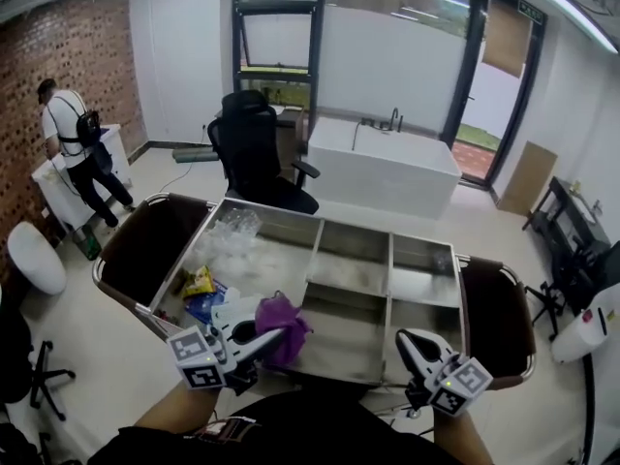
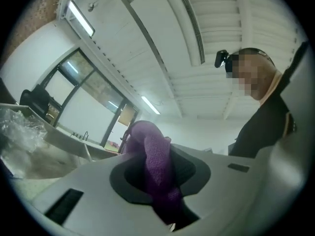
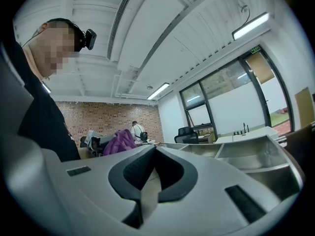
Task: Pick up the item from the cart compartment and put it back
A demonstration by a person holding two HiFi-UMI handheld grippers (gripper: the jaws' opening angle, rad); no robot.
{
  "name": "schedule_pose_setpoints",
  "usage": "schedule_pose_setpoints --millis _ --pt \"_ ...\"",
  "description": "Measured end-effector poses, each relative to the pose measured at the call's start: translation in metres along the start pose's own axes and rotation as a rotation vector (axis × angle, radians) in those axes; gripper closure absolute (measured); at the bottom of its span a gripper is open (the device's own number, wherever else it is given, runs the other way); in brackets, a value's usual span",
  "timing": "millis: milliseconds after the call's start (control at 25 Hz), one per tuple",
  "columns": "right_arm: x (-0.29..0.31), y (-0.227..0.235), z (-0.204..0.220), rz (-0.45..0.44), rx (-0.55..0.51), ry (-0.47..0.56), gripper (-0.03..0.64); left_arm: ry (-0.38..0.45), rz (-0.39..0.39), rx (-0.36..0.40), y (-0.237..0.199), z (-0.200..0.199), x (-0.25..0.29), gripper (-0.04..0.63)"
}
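While the person is standing at the near side of the cart (image 1: 320,223), the left gripper (image 1: 263,341) is clamping a purple cloth (image 1: 283,320) between its jaws. The fabric is bunching out past the tips and trailing down between the pads. This gripper is tilting upward, and it is holding the cloth at the cart's near rim, about where the left compartment (image 1: 254,260) is meeting the middle one. Whether the cloth is touching the metal cannot be told. The right gripper (image 1: 415,343) is hovering at the near rim on the right side, and its jaws are closing tip to tip on nothing.

Inside the left compartment, a yellow packet (image 1: 199,281) and a blue packet (image 1: 203,304) are lying near the front, with crumpled clear plastic (image 1: 229,240) lying behind them. Dark brown flaps (image 1: 145,245) are hanging out at both ends of the cart.

Beyond the cart, a black office chair (image 1: 254,148) is standing beside a white counter (image 1: 383,168) carrying a tap. At the far left, a second person (image 1: 73,139) in a white shirt is bending over a table by the brick wall (image 1: 58,46).
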State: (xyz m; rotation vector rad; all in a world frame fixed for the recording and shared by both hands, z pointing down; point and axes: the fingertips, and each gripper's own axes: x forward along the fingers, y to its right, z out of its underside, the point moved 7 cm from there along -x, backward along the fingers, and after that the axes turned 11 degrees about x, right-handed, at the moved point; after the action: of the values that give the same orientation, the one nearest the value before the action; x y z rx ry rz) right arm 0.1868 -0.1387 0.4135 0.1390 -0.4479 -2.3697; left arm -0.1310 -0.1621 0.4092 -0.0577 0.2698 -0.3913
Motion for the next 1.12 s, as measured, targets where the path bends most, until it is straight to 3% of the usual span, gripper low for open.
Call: schedule_pose_setpoints --millis 240,440,600,1120 --pt "-0.003 -0.003 -0.002 0.006 -0.002 0.005 0.615 0.012 0.008 0.001 0.002 0.003 -0.004 0.535" --pt "-0.007 -0.002 -0.002 0.017 -0.015 0.001 0.615 -0.024 0.002 0.072 0.003 0.004 0.001 0.54" --pt "-0.01 -0.003 -0.003 0.022 -0.017 0.01 0.615 -0.035 -0.001 0.037 0.002 0.005 0.003 0.537" --pt "-0.015 -0.003 -0.001 0.03 -0.015 0.028 0.615 -0.043 0.043 0.045 0.01 0.001 0.007 0.537"
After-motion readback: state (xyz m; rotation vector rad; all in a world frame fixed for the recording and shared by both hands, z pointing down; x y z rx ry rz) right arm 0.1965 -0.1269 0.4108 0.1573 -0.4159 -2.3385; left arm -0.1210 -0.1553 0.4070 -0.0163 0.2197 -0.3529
